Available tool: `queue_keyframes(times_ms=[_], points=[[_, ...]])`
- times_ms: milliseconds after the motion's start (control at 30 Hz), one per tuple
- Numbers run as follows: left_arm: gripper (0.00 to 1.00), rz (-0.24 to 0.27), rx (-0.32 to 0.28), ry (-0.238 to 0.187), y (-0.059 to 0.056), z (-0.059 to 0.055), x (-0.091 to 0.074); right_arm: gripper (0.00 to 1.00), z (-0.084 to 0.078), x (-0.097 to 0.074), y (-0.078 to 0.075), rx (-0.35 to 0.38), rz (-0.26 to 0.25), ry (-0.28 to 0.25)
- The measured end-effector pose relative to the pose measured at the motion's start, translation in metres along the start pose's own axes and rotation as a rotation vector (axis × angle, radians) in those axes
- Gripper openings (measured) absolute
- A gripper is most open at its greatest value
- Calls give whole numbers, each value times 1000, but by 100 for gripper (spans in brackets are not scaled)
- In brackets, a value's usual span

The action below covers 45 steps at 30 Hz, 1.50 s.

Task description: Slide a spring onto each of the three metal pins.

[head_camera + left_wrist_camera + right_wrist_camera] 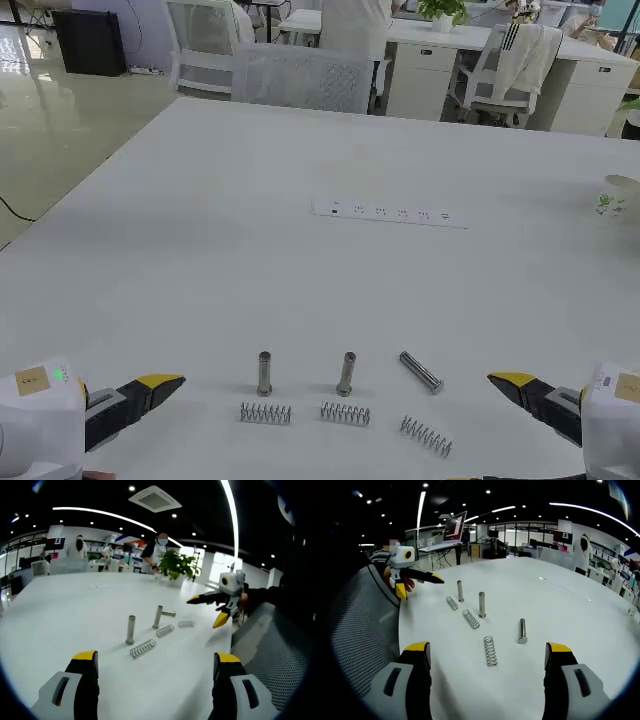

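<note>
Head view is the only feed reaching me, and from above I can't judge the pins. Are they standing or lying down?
Observer: Seen from the side in the left gripper view, the left pin and middle pin stand upright. The right pin lies flat.
Operator: I see just one jaw tip per gripper. Is the left one holding anything?
Observer: No, the left gripper is open, with nothing between its jaws.
Operator: And the right?
Observer: The right gripper is open as well, jaws wide apart, gripping nothing.
</note>
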<state>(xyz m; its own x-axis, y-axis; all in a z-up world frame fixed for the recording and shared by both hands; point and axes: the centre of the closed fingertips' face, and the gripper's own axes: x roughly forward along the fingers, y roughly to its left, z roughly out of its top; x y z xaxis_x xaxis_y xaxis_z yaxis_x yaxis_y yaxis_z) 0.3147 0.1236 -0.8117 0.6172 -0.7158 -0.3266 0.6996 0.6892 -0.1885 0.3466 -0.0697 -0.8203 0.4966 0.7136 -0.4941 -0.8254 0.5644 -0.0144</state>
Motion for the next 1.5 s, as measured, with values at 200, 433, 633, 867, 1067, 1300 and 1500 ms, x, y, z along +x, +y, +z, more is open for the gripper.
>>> queue_keyframes(times_ms=[200,433,633,867,1067,1300,1500], points=[[91,0,0,3,-1,-1,0,94,-1,0,0,0,1,4],[91,0,-2,6,-1,-1,0,94,-2,1,0,1,1,7],[90,2,-3,8,-2,-1,0,93,-2,0,-1,3,-1,6],[90,0,-4,10,-2,-1,0,93,-3,1,-1,2,0,14],[89,-3,-6,15,-2,-2,1,93,-5,1,-1,1,1,20],[89,-5,-6,17,-2,-3,1,93,-6,1,-1,2,0,25],[89,-7,-7,19,-3,-3,2,93,-7,2,0,-5,3,34]])
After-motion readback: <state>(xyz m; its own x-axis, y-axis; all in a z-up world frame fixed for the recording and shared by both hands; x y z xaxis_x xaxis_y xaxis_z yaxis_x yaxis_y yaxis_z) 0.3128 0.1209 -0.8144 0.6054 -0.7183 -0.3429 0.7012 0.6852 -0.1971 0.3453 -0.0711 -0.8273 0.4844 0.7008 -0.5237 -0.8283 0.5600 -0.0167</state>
